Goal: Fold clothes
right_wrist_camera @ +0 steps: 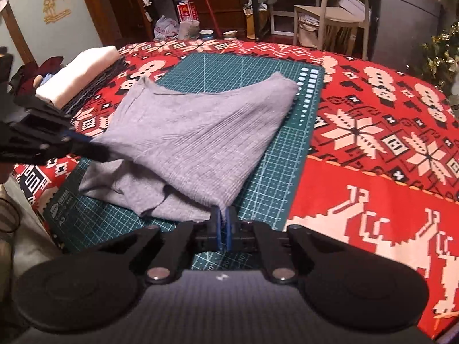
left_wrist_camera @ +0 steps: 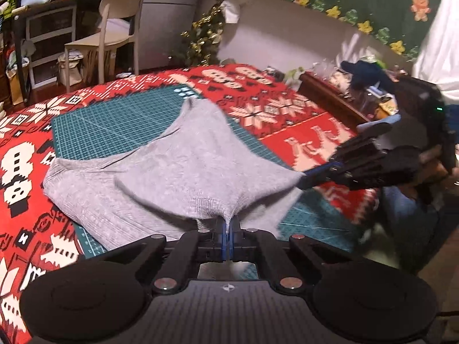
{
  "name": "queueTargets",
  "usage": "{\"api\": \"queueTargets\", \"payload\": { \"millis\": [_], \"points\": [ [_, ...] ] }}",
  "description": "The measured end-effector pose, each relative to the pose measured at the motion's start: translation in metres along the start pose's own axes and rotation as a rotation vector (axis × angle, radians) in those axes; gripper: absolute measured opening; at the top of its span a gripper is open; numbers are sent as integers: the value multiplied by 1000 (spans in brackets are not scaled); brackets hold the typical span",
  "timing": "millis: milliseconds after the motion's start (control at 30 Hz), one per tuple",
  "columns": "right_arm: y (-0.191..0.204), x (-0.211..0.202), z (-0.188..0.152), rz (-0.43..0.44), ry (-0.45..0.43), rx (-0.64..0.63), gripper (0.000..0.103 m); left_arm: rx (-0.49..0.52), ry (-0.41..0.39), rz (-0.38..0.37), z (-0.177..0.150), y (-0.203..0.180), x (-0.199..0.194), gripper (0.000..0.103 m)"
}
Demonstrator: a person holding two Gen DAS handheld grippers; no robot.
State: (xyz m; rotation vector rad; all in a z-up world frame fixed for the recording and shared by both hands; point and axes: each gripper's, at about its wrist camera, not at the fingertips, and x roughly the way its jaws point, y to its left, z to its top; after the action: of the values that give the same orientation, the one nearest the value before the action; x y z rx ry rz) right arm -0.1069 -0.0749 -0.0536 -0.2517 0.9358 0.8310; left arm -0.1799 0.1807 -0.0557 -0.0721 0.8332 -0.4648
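Nearest each camera, a hand-held gripper is clamped on the near hem of a grey ribbed knit top. The left hand-held gripper pinches one corner between its blue pads, and the right hand-held gripper pinches the other, so the edge hangs lifted and stretched between them. Holding both corners this way likely keeps the hem straight for carrying it over in a fold.

The top lies partly doubled on a green cutting mat, which sits on a table under a red patterned cloth. Its far end rests flat on the mat. Its long axis seems to run away from the grippers toward the mat's far edge, with a narrower corner pointing that way.

Farther off, a folded cream garment lies beside the mat, and a pale chair stands beyond the table.
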Motion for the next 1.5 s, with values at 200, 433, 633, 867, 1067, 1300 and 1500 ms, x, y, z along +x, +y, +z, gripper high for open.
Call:
{"api": "queueTargets", "payload": {
  "millis": [200, 433, 633, 867, 1067, 1300, 1500],
  "points": [
    [2, 12, -14, 12, 74, -23, 4, -12, 91, 7, -12, 4, 18, 4],
    [-9, -6, -12, 30, 25, 44, 13, -86, -6, 31, -8, 27, -12, 29],
    [-20, -13, 8, 38, -59, 87, 13, -101, -60, 117, 18, 63, 2, 31],
    [-17, -2, 32, 74, -111, 57, 14, -113, -7, 137, 36, 94, 34, 28],
    [-16, 14, 51, 83, -141, 8, 20, -26, 36, 143, 32, 82, 43, 7],
    [-21, 42, 83, 42, -173, -70, 20, 70, -79, 261, 33, 58, 14, 2],
    [-28, 81, 93, 21, -134, -60, 17, 91, -61, 309, 25, 58, 8, 2]
  ]
}}
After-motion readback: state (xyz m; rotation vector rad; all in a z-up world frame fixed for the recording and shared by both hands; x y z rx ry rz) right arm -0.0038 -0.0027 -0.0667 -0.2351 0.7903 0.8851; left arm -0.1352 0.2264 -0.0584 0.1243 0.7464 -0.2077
